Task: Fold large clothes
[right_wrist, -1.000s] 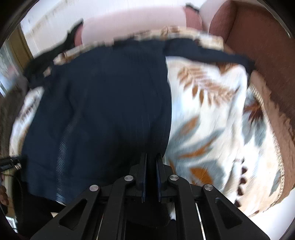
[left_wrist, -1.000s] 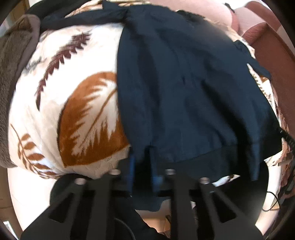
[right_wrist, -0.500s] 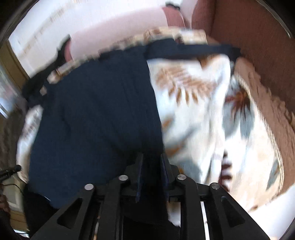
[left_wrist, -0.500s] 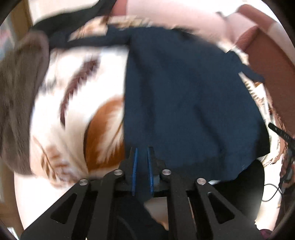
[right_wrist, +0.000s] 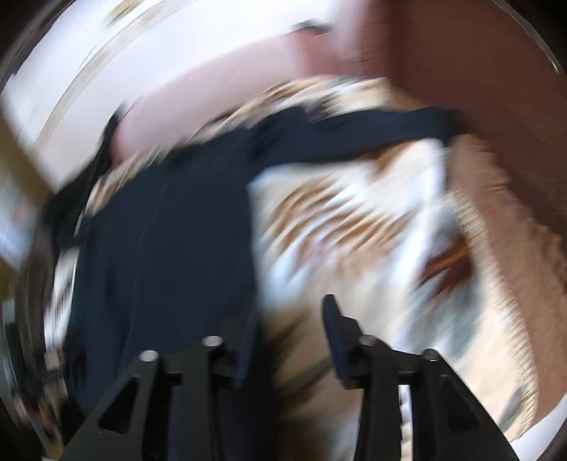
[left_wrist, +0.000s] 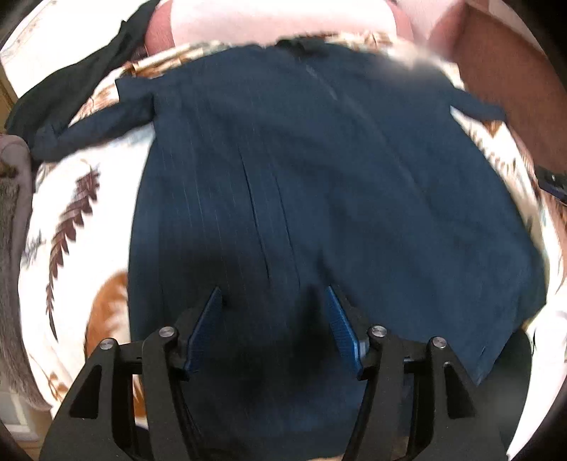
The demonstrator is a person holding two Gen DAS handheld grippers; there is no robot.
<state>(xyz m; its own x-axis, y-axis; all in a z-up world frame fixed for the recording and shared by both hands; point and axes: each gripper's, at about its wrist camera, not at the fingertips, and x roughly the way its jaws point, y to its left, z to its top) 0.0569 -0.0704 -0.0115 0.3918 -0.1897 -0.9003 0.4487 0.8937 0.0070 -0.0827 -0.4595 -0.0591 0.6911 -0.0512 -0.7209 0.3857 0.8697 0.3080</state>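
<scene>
Since the earlier frames, both grippers have let go of the garment's hem: the jaws that were pinched on the fabric now stand spread. The navy pinstriped garment point(left_wrist: 319, 198) lies flat, spread across the leaf-print blanket point(left_wrist: 81, 220), with its collar end far from the left wrist camera and its hem nearest the camera. One sleeve point(left_wrist: 95, 127) extends to the left; the other sleeve point(right_wrist: 372, 131) extends toward the brown sofa back point(right_wrist: 478, 88).

The left gripper point(left_wrist: 274, 322) is above the hem, jaws apart, blue pads point(left_wrist: 342, 329) clear of the cloth; nothing is held between them. The right gripper point(right_wrist: 288, 337) is also spread, positioned at the garment's side edge, over the blanket. The right wrist view is heavily motion-blurred; contact with the fabric cannot be determined there.

A pink cushion point(left_wrist: 283, 21) lies beyond the collar. A black garment point(left_wrist: 71, 81) is draped at the upper left. A grey furry throw point(left_wrist: 10, 248) borders the blanket on the left
</scene>
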